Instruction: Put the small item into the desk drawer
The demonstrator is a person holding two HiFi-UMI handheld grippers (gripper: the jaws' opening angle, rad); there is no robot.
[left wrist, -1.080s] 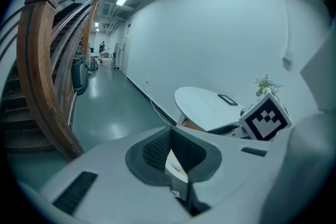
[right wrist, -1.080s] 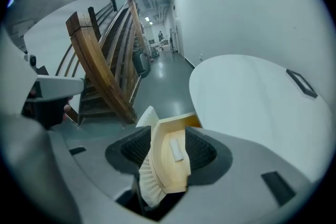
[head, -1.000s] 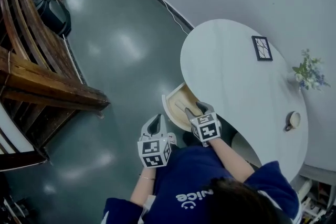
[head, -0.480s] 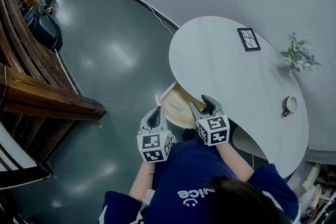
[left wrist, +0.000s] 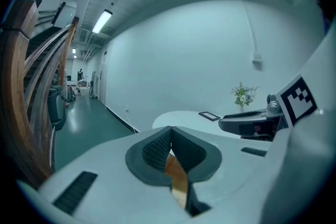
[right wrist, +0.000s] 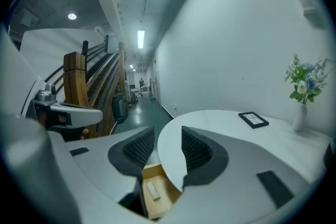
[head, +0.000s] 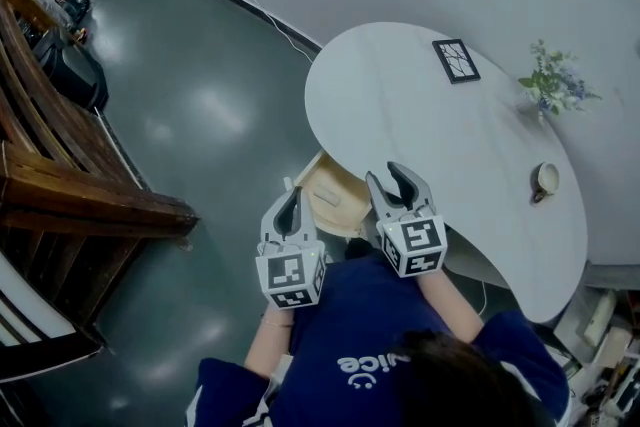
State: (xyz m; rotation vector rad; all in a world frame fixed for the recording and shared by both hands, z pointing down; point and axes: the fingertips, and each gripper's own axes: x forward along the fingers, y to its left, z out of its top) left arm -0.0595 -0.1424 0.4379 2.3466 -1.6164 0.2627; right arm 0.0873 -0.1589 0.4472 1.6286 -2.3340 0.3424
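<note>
The white desk (head: 440, 135) fills the right of the head view. The drawer (head: 335, 197) stands pulled out from under its near-left edge, just ahead of both my tongs. My right tongs (right wrist: 163, 150) hang over the open drawer with the jaws well apart and closing, nothing between them. Past them I look straight down into the drawer. My left tongs (left wrist: 170, 136) are just beside it, a little to its left, with the jaws pressed together at the tips and empty. The item (right wrist: 152, 190), a small pale block, lies flat on the drawer floor and touches neither tongs.

So I judge the placing done and the drawer left to shut. To do that well, I would let the right jaws finish closing so that no finger catches the desk edge. Then I would set the closed tips flat against the middle of the drawer front and push straight in along its line of travel. An off-centre push may skew and jam it, and a hard shove may slide the item about. I'd keep both tongs clear of the gap under the desk top as it closes.
</note>
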